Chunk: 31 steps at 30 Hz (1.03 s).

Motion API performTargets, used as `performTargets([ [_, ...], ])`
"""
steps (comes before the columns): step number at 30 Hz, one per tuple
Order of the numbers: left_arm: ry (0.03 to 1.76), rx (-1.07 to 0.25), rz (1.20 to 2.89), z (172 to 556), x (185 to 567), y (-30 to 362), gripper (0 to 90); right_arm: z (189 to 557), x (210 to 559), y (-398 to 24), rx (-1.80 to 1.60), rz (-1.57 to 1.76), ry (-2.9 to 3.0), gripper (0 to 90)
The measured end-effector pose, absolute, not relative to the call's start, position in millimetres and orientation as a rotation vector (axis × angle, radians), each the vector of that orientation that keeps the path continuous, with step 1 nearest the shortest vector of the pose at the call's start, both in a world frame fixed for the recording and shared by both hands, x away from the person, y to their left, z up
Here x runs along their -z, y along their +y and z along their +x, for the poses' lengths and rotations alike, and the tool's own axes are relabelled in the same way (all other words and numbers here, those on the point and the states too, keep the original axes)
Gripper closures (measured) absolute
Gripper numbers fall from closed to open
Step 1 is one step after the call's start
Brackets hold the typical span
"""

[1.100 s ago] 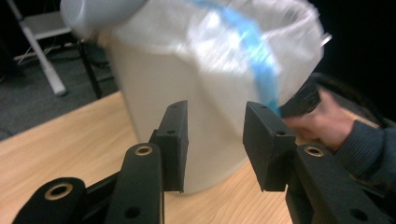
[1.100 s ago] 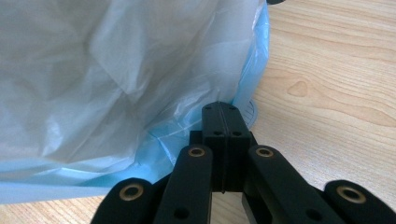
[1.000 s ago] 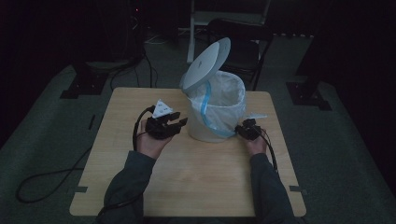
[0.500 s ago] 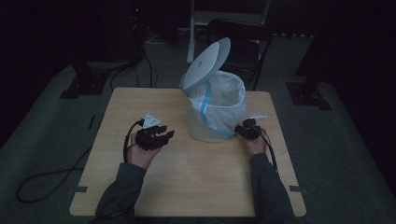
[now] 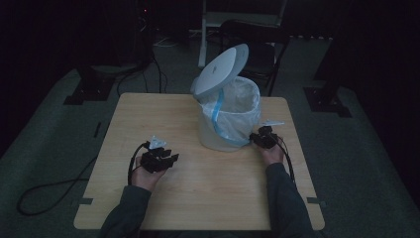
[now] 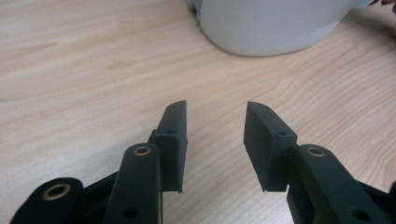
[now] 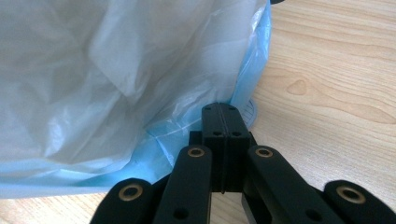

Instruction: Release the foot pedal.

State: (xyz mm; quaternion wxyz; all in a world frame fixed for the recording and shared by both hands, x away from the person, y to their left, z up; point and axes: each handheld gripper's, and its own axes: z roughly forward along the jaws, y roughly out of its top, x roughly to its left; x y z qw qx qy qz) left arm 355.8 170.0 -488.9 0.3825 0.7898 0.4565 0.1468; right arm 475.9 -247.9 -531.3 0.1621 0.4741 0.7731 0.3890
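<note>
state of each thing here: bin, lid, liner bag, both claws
bin: upright on the table
lid: tipped up, open
liner bag: fitted in bin, edge draped over the rim
left claw: open, empty
right claw: shut, beside the bag's blue hem

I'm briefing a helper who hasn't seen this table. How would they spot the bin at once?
On the wooden table, look at the far half, right of centre. The bin is a white tub lined with a clear bag edged in blue. Its round lid stands tipped open.
</note>
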Motion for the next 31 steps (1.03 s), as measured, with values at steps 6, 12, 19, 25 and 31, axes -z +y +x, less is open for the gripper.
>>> performTargets([
  [6,1.16,-0.37,2.018,354.6,490.9,168.2,60.5,473.9,523.7,-249.4,-1.138,1.332,2.192,90.0],
  [12,1.161,-0.373,2.022,353.2,493.0,167.4,60.5,470.2,517.4,-254.7,-1.107,1.32,2.182,90.0],
  [19,1.182,-0.362,2.016,352.2,500.5,171.3,60.4,456.1,503.3,-270.0,-1.138,1.307,2.087,90.0],
  [25,1.198,-0.361,2.019,348.7,509.3,172.9,60.2,452.1,522.6,-287.8,-1.016,1.441,2.029,90.0],
  [31,1.207,-0.35,2.024,349.8,515.9,172.6,59.6,447.5,546.6,-293.1,-0.935,1.5,1.985,80.1],
])
